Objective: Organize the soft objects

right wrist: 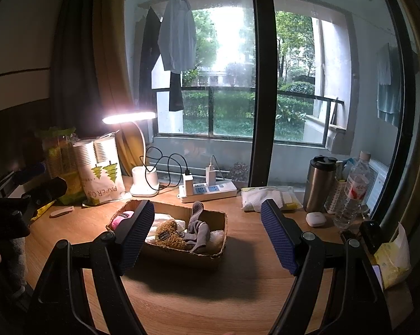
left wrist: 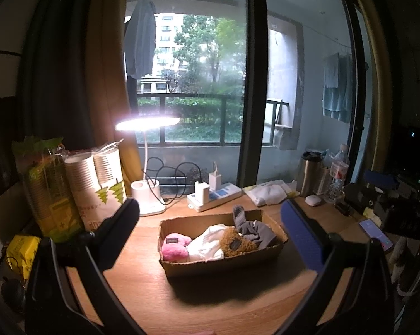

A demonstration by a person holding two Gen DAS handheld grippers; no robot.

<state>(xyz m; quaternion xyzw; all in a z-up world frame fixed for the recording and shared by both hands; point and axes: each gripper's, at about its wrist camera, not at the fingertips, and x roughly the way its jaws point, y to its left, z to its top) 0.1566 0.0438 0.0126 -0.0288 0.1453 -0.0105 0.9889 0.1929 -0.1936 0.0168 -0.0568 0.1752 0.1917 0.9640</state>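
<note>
A cardboard tray [left wrist: 210, 268] [right wrist: 182, 254] sits mid-desk. It holds a pink plush [left wrist: 173, 247] [right wrist: 120, 219], a white cloth [left wrist: 207, 244] [right wrist: 161, 222], a brown fuzzy plush [left wrist: 236, 241] [right wrist: 169, 233] and a grey sock [left wrist: 251, 227] [right wrist: 198, 224]. My left gripper [left wrist: 210, 231] is open and empty, raised in front of the tray. My right gripper [right wrist: 207, 231] is open and empty, also raised before the tray. The right gripper body shows in the left wrist view [left wrist: 391, 201]; the left gripper body shows in the right wrist view [right wrist: 23, 195].
A lit desk lamp [left wrist: 147, 162] [right wrist: 143, 167], a power strip [left wrist: 215, 196] [right wrist: 207, 188], paper cup packs [left wrist: 98, 184] [right wrist: 101, 167], a white packet [left wrist: 268, 192] [right wrist: 268, 196], a steel tumbler [right wrist: 320, 184], a water bottle [right wrist: 352, 192], an earbud case [right wrist: 316, 219] and a phone [left wrist: 376, 234] ring the desk.
</note>
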